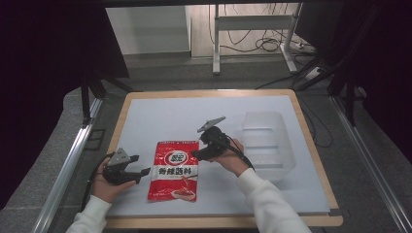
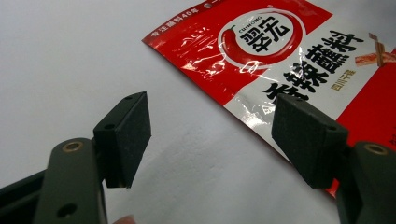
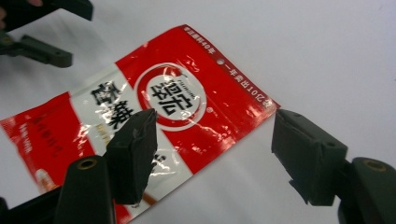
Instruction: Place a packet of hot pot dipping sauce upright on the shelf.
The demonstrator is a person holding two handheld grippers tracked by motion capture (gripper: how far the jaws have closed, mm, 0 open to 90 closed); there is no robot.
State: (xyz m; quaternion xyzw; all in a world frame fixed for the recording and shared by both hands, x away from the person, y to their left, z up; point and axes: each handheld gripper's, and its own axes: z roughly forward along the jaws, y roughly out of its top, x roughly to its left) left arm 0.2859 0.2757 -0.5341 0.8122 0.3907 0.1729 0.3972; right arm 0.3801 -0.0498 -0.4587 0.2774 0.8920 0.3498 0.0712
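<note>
Red foil sachet, printed with black characters and a chilli emblem: lies flat on the white table top, near the front edge, between the two hands.

Clear plastic bin: stands to the right of the sachet, apart from it, with nothing visible inside.

Right gripper: held low beside the sachet's upper right corner. In the right gripper view its jaws stand apart, one pad over the printed face, the other pad over bare table beyond the edge; the sachet's right border runs between them. Neither pad presses the foil.

Left gripper: rests at the sachet's left edge, jaws spread wide, nothing between the pads; in the left gripper view the sachet lies just ahead.

Step in hand, as judged: approach to a pick-up, with the right gripper lining up on the sachet's border. The bin seems the likely destination.

Next move calls for: lowering one pad under or hard against the thin edge, since the sachet lies flat and slick; closing squarely on the border; the left gripper may need to steady the far edge against sliding.
</note>
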